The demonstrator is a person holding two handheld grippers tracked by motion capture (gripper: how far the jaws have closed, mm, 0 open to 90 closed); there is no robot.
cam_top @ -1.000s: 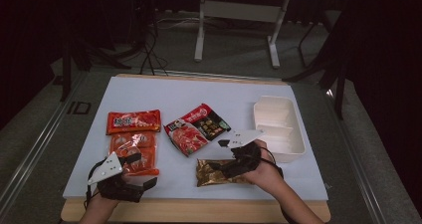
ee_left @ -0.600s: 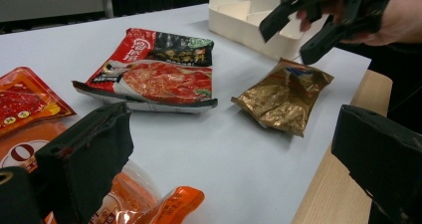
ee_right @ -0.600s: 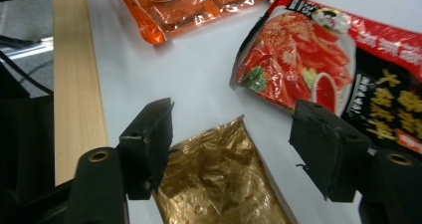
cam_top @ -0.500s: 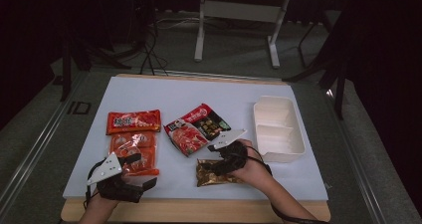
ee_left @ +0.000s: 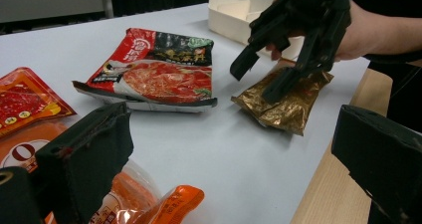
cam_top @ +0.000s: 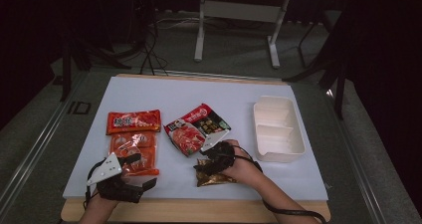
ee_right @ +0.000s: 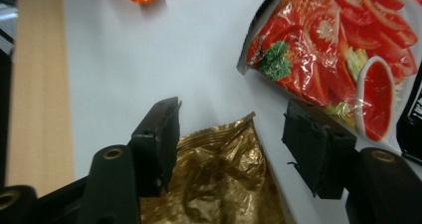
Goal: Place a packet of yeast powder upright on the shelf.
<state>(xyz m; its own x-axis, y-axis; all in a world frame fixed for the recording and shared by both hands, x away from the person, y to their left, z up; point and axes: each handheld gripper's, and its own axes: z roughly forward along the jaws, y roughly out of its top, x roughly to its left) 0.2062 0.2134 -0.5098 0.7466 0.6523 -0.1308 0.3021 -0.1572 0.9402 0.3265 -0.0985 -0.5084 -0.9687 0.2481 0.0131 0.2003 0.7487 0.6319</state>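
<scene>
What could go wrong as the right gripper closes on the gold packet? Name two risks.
The right gripper, jaws just closing, straddles only a corner of the crinkled gold packet, so it may slip out. One jaw stands close to the red soup packet and may snag its edge.

Four food packets lie on the table: one gold foil pouch (cam_top: 215, 173), one large red-and-black packet (cam_top: 196, 128), and two orange-red packets (cam_top: 133, 121) at the left. One white divided tray (cam_top: 278, 129) sits at the right.

Red soup packet (cam_top: 197, 129) crowds gold pouch (cam_top: 215, 172); right side bare.
</scene>
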